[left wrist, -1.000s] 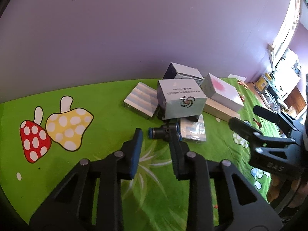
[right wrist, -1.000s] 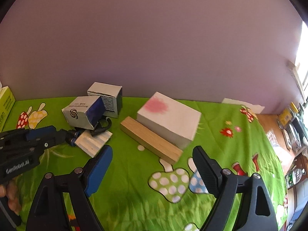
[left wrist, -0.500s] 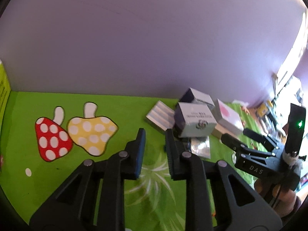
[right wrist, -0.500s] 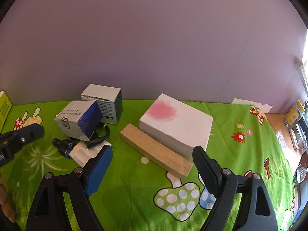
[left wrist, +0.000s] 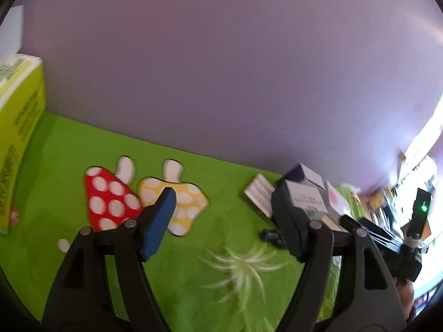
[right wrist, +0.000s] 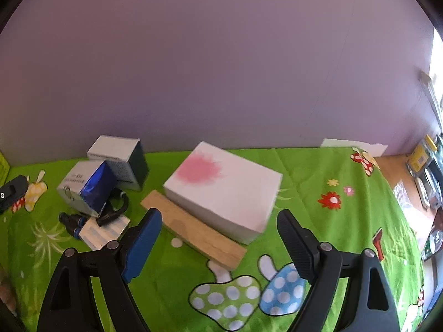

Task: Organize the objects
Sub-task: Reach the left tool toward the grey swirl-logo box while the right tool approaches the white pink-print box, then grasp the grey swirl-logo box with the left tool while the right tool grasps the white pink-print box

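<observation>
yellow-green printed carton (left wrist: pixel 19 127): cut off by left edge, print blurred
small white-and-blue box (left wrist: pixel 306 199): partly hidden behind left claw's finger, label unreadable
black fitting with blue ring (right wrist: pixel 70 222): partly under box
right-side shelf clutter (right wrist: pixel 426 171): too small to tell

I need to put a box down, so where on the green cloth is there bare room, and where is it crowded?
Bare cloth lies between the red and yellow mushroom prints and the striped flat box, and right of the white box with the pink blotch, around the flower prints. It is crowded around the blue-and-white carton and the wooden block.
</observation>
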